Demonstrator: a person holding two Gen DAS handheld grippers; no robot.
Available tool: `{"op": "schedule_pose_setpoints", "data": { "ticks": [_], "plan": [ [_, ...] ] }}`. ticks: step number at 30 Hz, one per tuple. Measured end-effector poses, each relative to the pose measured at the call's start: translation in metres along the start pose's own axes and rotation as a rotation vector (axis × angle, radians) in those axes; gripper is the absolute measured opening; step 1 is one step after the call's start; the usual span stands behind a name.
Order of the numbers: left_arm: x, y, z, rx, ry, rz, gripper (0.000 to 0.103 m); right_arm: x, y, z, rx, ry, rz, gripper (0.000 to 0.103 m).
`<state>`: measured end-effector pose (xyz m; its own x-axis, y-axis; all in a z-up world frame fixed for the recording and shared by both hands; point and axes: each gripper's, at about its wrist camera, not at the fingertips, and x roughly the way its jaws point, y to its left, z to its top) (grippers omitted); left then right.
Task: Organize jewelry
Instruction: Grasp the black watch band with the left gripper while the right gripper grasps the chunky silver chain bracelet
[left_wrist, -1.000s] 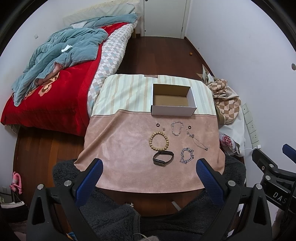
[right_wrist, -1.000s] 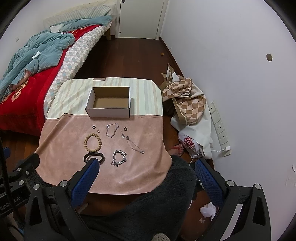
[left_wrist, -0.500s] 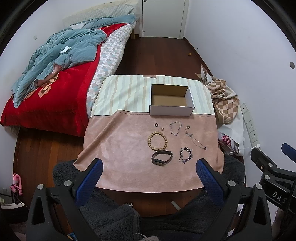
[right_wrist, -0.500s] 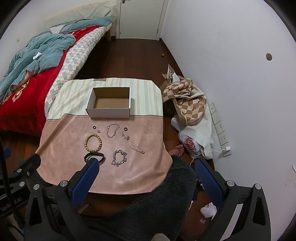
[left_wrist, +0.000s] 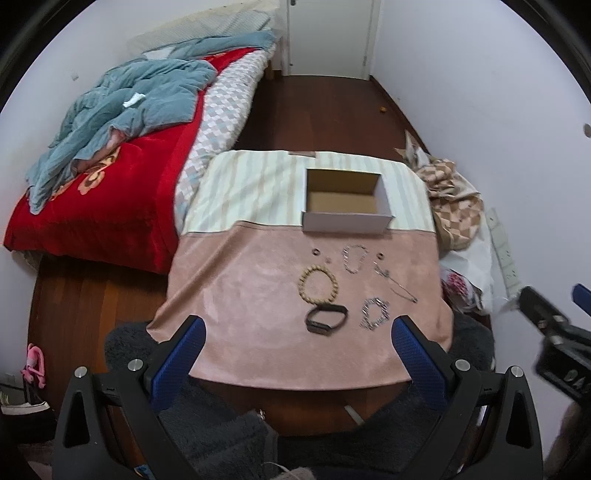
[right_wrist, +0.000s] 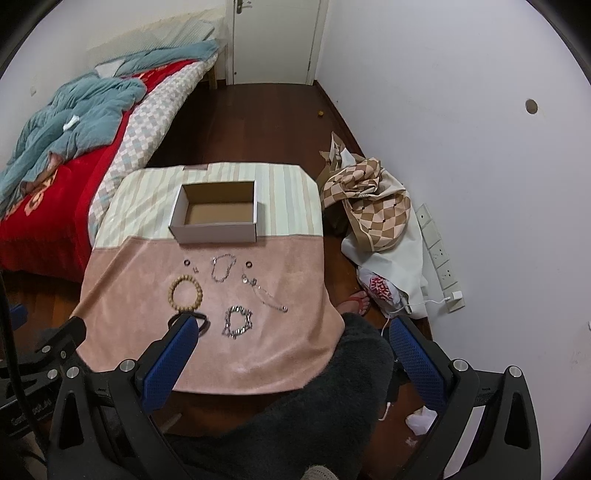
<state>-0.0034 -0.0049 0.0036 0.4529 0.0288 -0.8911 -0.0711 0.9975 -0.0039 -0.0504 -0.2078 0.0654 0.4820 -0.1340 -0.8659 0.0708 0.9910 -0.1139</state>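
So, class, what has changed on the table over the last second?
Almost nothing: both views drift slightly. Nothing gripped or released. Left tongs and right tongs stay open short of the table; bead bracelet, black band, chains and box lie unmoved.

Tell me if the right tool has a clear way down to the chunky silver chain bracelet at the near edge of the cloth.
Probably yes. The right tool is open and holds nothing, and the silver chain bracelet lies flat on the pink cloth with nothing over it. The black band lies apart to its left.
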Motion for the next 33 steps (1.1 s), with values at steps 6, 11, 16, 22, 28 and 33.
{"op": "schedule_pose_setpoints", "data": {
  "ticks": [6,11,16,22,28,33],
  "plan": [
    [0.052,0.018,0.018,-0.027,-0.005,0.102,0.103,0.055,-0.005,0.007,0.031,0.04,0.019,0.103],
    [0.119,0.034,0.015,-0.021,0.081,0.173,0.103,0.15,0.005,-0.006,0.052,0.191,0.078,0.1],
    [0.186,0.035,-0.006,0.009,0.226,0.183,0.102,0.235,0.023,-0.033,0.055,0.315,0.117,0.086],
    [0.238,0.028,-0.025,-0.029,0.378,0.057,0.102,0.284,0.037,-0.059,0.051,0.395,0.142,0.082],
    [0.262,0.008,-0.032,0.004,0.411,-0.041,0.09,0.29,0.034,-0.07,0.064,0.419,0.154,0.08],
    [0.272,-0.007,-0.04,0.072,0.441,-0.065,0.033,0.292,0.032,-0.068,0.073,0.423,0.17,0.08]
  ]
}}
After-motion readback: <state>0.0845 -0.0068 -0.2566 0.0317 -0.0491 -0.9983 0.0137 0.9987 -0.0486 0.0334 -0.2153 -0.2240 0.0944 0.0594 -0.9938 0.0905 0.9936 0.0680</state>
